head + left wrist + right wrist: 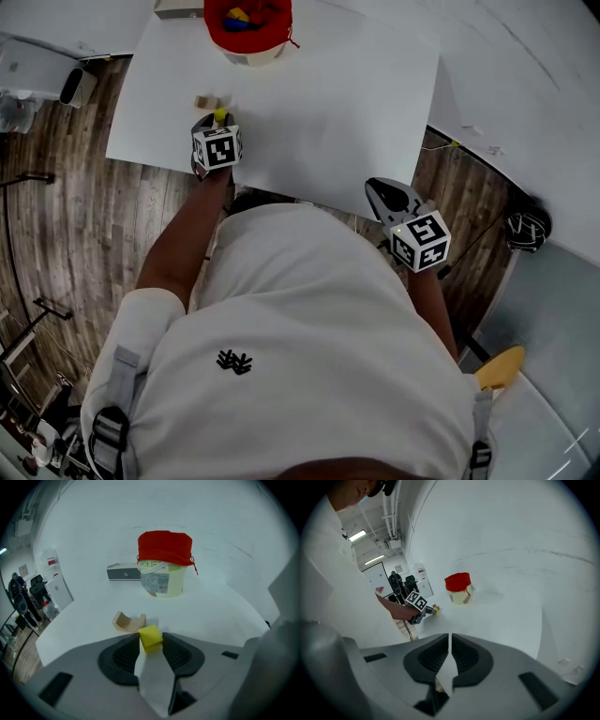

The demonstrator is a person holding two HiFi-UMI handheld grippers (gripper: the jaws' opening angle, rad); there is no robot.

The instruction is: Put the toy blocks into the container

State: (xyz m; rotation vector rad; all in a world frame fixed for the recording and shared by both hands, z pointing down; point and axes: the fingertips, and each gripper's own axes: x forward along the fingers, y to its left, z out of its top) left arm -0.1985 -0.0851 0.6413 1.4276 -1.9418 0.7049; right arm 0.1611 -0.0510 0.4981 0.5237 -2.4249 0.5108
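We hold the small yellow cube block (150,636) at the very tips of the left gripper (151,640). Its jaws are part-closed onto the cube's two sides, low over the white table (220,616) and just in front of the pale wooden arch block (127,622). The bite looks shallow, so we lift straight up, clear the arch, and release only above the red cloth-lined cream tub (164,578). The right gripper (450,641) waits with jaws together, empty.

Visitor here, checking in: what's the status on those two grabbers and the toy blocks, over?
Left gripper shut on yellow block. Right gripper shut, empty. Container ahead. Wooden arch block lies just ahead-left, nothing blocking the way.
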